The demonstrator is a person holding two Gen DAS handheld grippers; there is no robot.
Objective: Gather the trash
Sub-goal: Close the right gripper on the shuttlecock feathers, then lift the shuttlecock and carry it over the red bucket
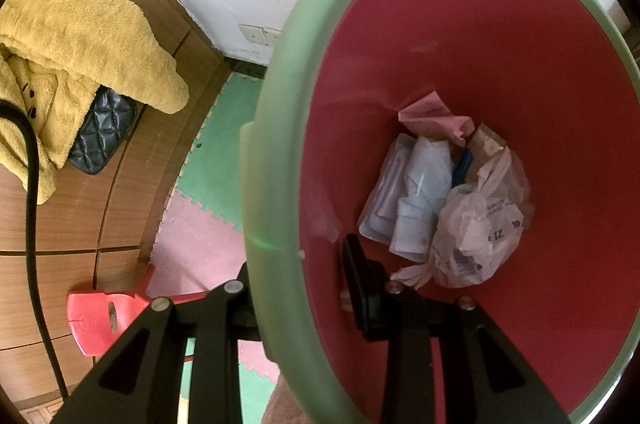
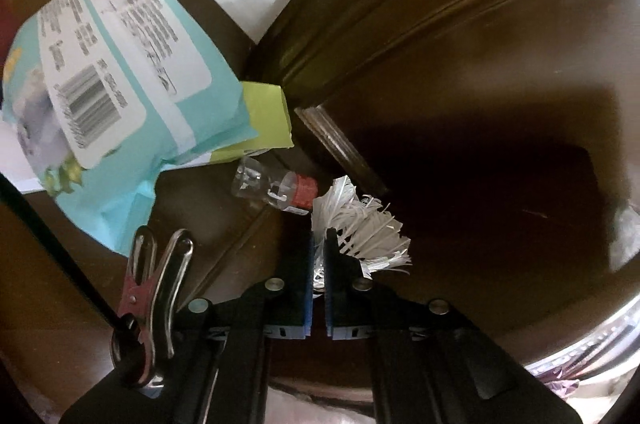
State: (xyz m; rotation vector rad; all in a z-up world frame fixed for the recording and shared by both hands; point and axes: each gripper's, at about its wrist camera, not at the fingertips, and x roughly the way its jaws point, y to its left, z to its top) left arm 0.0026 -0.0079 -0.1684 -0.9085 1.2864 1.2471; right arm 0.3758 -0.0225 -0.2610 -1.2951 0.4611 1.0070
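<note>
Left wrist view, going left to right: a fluffy mustard-yellow towel (image 1: 80,52) lies on the wooden floor over a black quilted pouch (image 1: 102,132), then comes the round bin with a pale green rim and red inside (image 1: 276,128). The left gripper (image 1: 304,284) is clamped on that rim, one finger outside, one inside. At the bin's bottom sit a clear plastic bag of scraps (image 1: 476,228) and some white packaging (image 1: 416,192). In the right wrist view, a teal printed snack bag (image 2: 120,96) lies at the dark brown table's left edge (image 2: 500,112), then a small clear bottle with a red cap (image 2: 276,188) on its side, then the right gripper (image 2: 319,248), pinching a tuft of shredded white paper (image 2: 360,224) just above the tabletop.
</note>
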